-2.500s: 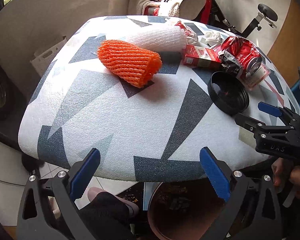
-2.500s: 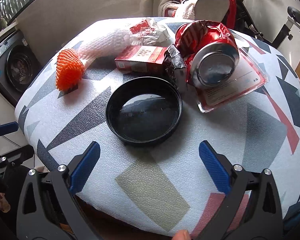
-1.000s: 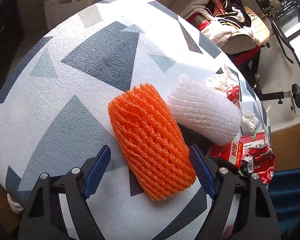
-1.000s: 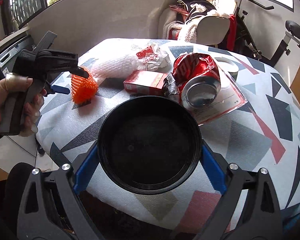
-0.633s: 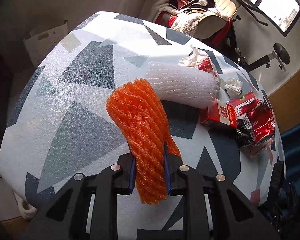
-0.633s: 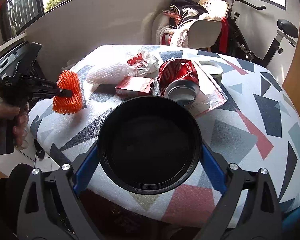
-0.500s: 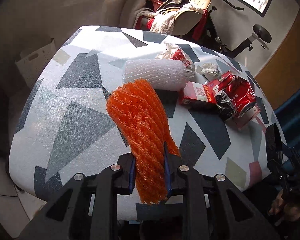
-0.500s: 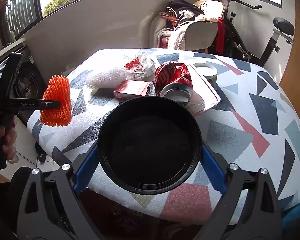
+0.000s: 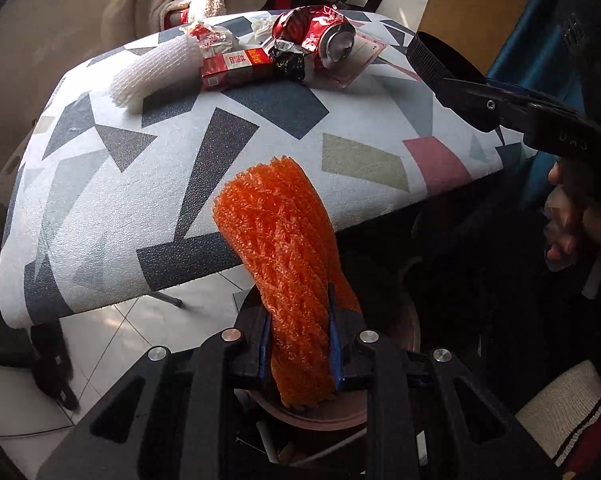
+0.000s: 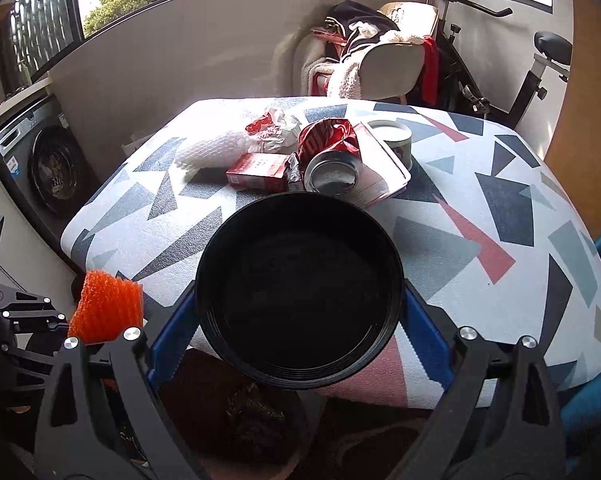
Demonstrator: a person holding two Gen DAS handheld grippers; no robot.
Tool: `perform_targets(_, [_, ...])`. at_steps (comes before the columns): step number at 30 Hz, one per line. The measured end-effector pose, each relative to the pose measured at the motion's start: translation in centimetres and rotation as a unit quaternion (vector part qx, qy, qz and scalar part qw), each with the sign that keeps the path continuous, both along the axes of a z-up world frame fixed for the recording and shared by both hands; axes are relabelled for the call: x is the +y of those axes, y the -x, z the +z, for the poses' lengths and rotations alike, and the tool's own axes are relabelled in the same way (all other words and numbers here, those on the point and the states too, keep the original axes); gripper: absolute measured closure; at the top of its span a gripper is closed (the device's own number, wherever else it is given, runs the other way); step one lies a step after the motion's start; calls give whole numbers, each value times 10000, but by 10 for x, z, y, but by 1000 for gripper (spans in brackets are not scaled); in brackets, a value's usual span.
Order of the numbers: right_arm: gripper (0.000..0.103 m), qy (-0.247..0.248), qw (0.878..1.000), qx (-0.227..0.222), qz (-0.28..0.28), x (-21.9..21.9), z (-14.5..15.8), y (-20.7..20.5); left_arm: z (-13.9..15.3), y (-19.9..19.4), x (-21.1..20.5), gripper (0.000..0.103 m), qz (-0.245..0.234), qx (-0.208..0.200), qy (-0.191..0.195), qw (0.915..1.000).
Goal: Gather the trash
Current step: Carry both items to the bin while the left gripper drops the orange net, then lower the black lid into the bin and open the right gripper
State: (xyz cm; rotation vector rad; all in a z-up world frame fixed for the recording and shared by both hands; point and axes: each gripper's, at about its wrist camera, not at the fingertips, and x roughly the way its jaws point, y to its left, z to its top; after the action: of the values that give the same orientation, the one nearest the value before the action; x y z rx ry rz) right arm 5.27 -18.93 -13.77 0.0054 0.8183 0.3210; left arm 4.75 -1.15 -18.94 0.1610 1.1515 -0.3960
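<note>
your left claw (image 9: 298,354) squeezes the orange foam net (image 9: 284,248) right over the brown bin (image 9: 332,412) below, and your right claw (image 10: 298,332) grips the black lid (image 10: 300,300).

The foam net sleeve (image 9: 284,248) is orange, soft and open-meshed with a rough ribbed surface; the white foam sleeve (image 9: 156,70) looks the same. The bowl (image 10: 300,300) is glossy black plastic, the crushed can (image 9: 320,36) shiny metal, the box (image 9: 236,66) printed cardboard. The bench (image 9: 100,184) cover is matt and pebbled.
</note>
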Motion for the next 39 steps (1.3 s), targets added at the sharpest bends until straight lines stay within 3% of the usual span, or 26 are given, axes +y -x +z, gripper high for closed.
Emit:
perform_targets(8, [11,-15,10000,64,-65,-8,-3,10,-19,7,-8,73,-8,162,-128,9998])
perform_targets(10, [11,-20,9999,93,-52,-8,-5,11,-20,9,-8,65,6,191,-73,9998])
perform_targets(12, [11,-14,9999,145,-15,-7,-8,11,-19,11,-8,41,105,117,-140,9998])
perform_targets(14, [11,17,9998,196,20,-5,-10,11,-18,11,-6,27,220,82,-224,9995])
perform_targets(17, [11,39,9996,267,107,0,-14,13,-20,8,-1,17,371,183,-186,9990])
perform_targets(30, [11,322,9922,873,828,43,-54,34,-31,1,37,10,1226,467,-95,9913])
perform_targets(39, [11,706,9730,1483,1619,85,-92,60,-31,2,58,10,1624,390,26,9860])
